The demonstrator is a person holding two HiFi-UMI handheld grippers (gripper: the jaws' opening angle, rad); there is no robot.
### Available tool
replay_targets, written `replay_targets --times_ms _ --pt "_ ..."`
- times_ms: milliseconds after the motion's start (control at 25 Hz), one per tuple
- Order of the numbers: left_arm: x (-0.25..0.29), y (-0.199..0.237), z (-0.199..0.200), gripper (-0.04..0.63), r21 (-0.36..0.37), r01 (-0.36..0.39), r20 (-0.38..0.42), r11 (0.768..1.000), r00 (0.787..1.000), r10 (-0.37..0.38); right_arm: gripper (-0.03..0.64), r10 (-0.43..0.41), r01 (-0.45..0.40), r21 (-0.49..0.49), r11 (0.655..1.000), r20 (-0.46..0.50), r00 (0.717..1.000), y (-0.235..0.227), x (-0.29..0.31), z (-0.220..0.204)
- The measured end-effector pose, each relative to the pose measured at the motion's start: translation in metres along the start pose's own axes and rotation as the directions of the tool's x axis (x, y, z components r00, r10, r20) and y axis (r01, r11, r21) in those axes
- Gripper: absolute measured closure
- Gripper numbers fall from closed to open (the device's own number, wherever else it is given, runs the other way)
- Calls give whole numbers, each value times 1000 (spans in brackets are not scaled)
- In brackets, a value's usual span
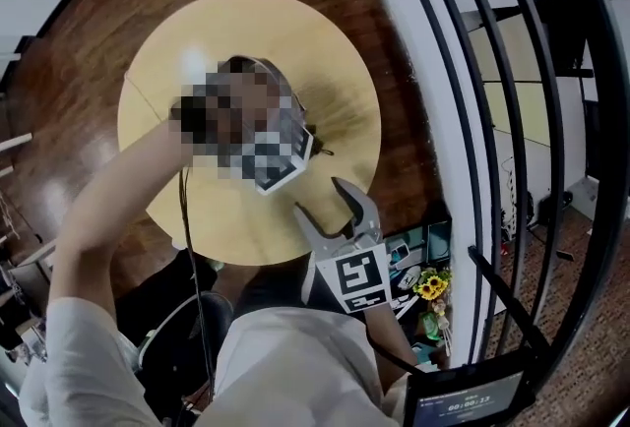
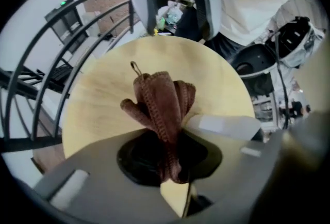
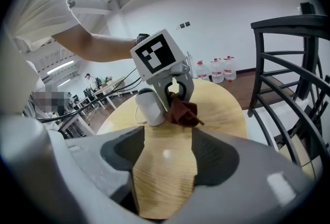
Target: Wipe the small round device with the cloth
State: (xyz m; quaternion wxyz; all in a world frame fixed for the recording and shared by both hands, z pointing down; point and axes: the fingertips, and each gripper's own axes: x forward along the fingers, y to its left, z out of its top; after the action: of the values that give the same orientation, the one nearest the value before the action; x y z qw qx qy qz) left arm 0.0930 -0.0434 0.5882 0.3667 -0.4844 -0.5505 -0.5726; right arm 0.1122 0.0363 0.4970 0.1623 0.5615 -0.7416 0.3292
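Left gripper [image 3: 175, 95] clamped on cloth [image 2: 162, 109], just beside device [image 3: 149, 107]. Right gripper [image 1: 317, 196] wide open, empty. Wiping looks about to start; next, rub cloth over device.

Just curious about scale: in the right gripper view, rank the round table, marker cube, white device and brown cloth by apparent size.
1. round table
2. marker cube
3. white device and brown cloth: they look about alike, so I leave them unranked.
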Motion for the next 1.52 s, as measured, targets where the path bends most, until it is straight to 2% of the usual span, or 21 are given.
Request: replay_targets --times_ms 40,120,280,360,400,480,600,640,720,800,880,920,960,1000,1040,1080,1120,1160,1200,1320,1520 --pt "-8 12 0 511 -52 -71 24 996 997 72 328 12 -12 -17 1000 4 1000 0 0 0" --pt "-40 31 -8 511 -195 -190 71 962 976 207 328 39 -39 -63 997 11 999 -2 1 6" --pt "-108 29 -38 511 -425 -295 86 856 928 363 328 66 -63 -129 990 19 998 -13 10 28" --pt "-128 11 -46 511 -529 -318 74 787 907 416 328 71 -68 -150 986 20 997 -19 15 36" --pt "-136 2 -45 511 -593 -318 75 739 893 445 328 75 -71 -163 984 19 997 -22 17 40" --pt "-147 -13 -40 511 -728 -293 86 620 858 506 329 84 -79 -191 978 17 996 -28 22 48" --pt "-153 -37 -19 511 -885 -186 122 427 793 597 328 127 -120 -212 970 18 992 -30 27 63" --pt "-154 -46 -11 511 -915 -148 132 375 769 626 330 160 -152 -212 965 23 987 -26 28 69" --pt "-150 -66 0 511 -945 -130 108 300 742 662 330 230 -218 -217 951 29 973 -17 32 85" --pt "-137 -82 6 511 -952 -189 20 241 746 666 330 269 -258 -262 930 7 963 -16 42 96" --pt "-121 -89 9 511 -956 -249 -80 154 730 679 330 300 -297 -310 903 -40 953 -17 57 101" --pt "-114 -90 9 511 -966 -245 -115 87 702 702 330 317 -321 -322 891 -65 946 -14 64 101" --pt "-109 -90 8 511 -979 -202 -134 3 663 737 330 334 -345 -331 878 -91 938 -10 71 99" --pt "-105 -90 6 511 -990 -110 -138 -89 613 778 330 349 -368 -340 865 -117 930 -4 77 97" --pt "-104 -89 5 511 -984 25 -131 -174 555 821 330 364 -391 -348 852 -143 920 2 82 93" --pt "-102 -88 4 511 -954 181 -123 -240 495 860 330 379 -413 -351 840 -165 911 8 86 90" --pt "-100 -87 2 511 -900 331 -121 -285 438 891 330 394 -433 -347 832 -180 901 12 88 88" --pt "-96 -86 -1 511 -834 456 -126 -309 388 913 333 411 -450 -334 828 -185 893 14 90 87" --pt "-92 -83 -3 511 -771 553 -134 -317 345 929 333 426 -464 -314 828 -185 886 12 91 87" --pt "-82 -72 -6 511 -620 735 -162 -274 221 962 334 450 -482 -253 839 -177 875 0 91 89" --pt "-71 -68 -4 511 -508 835 -223 -210 108 969 334 445 -475 -233 849 -171 879 -7 88 94"
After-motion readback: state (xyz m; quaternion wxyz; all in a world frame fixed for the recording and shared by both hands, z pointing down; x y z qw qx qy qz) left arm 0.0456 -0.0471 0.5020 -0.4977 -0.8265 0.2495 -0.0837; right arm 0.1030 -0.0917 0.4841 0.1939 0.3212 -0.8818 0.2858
